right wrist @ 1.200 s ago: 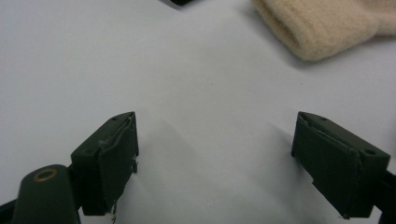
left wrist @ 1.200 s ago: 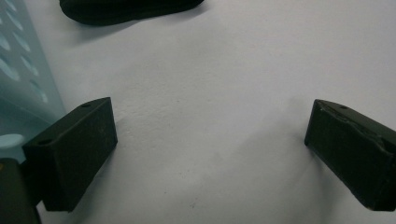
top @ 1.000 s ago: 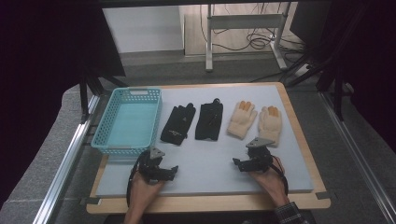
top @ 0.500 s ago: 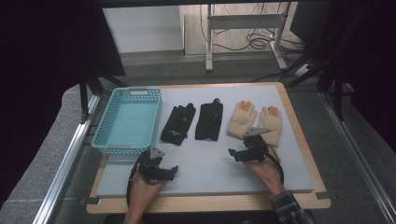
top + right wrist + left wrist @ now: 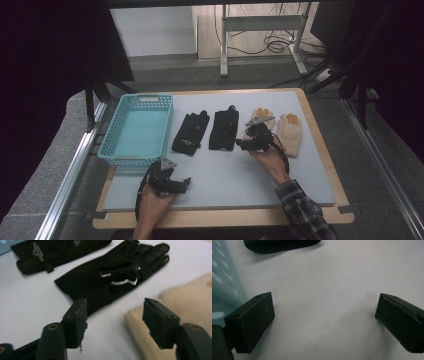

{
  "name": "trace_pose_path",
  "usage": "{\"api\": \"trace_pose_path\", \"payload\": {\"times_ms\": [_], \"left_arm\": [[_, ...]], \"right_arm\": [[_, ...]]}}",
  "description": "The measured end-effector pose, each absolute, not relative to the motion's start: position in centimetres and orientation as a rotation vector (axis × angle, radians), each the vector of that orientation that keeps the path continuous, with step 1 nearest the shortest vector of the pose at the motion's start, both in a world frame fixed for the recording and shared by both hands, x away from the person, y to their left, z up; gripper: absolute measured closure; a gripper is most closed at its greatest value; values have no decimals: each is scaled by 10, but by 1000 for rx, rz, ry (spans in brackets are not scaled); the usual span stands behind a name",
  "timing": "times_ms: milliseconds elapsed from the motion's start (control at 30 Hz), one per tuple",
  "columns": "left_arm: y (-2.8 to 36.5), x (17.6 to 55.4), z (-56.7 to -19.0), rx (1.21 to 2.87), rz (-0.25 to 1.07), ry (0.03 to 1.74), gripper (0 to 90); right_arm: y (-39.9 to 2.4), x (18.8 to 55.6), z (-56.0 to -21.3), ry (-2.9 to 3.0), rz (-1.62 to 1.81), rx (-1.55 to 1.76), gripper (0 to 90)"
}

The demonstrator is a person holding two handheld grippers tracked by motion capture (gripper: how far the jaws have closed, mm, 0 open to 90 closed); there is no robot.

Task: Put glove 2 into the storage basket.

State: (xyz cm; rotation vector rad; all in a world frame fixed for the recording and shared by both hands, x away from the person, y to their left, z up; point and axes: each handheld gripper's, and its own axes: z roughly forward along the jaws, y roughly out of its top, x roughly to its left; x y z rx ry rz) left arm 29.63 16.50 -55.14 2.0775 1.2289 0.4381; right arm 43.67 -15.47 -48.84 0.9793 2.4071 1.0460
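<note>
On the grey mat, the right gripper (image 5: 243, 144) has moved fwd since 1 s ago, now over the cream glove (image 5: 253, 125)'s cuff, jaws spread, empty; left gripper (image 5: 186, 183) unchanged nr the teal mesh basket (image 5: 136, 131), jaws released; black gloves (image 5: 117, 270) carry white print, unreadable; cream pair look fuzzy.

Wooden-edged desk (image 5: 320, 150) topped by pale grey mat (image 5: 240, 175). At 10 o'clock: teal basket (image 5: 137, 130), empty. At 12 o'clock: two black gloves (image 5: 190, 132) (image 5: 223, 130), side by side, apart. At 2 o'clock: two cream gloves (image 5: 290, 135) (image 5: 259, 116), orange fingertips.
</note>
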Motion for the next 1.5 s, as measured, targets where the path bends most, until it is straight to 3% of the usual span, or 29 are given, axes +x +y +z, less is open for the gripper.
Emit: {"api": "trace_pose_path", "payload": {"times_ms": [267, 467, 733, 800, 867, 933, 967, 1000, 1067, 1267, 1500], "left_arm": [[165, 296, -551, 2076, 437, 1229, 25], [165, 296, -551, 2080, 437, 1229, 25], [165, 296, -551, 2078, 436, 1229, 25], [165, 296, -552, 2075, 437, 1228, 25], [165, 296, -552, 2075, 437, 1228, 25], [165, 296, -552, 2075, 438, 1228, 25], [165, 296, -552, 2075, 438, 1228, 25], [165, 296, -552, 2075, 437, 1229, 25], [165, 296, -552, 2076, 438, 1228, 25], [165, 297, -551, 2079, 437, 1229, 25], [165, 297, -552, 2078, 438, 1228, 25]], "right_arm": [[-133, 468, -487, 2407, 1040, 995, 429], [-110, 497, -498, 2404, 1022, 1048, 323], [-91, 515, -518, 2421, 879, 1067, 298], [-91, 517, -523, 2447, 898, 1093, 386], [-91, 517, -523, 2444, 907, 1105, 408], [-92, 515, -522, 2452, 926, 1110, 581], [-92, 515, -521, 2482, 951, 1116, 712], [-92, 515, -521, 2482, 951, 1116, 712], [-92, 514, -520, 2494, 967, 1136, 801], [-96, 512, -511, 2481, 979, 1137, 820], [-104, 486, -473, 2458, 1091, 1068, 819]]}}
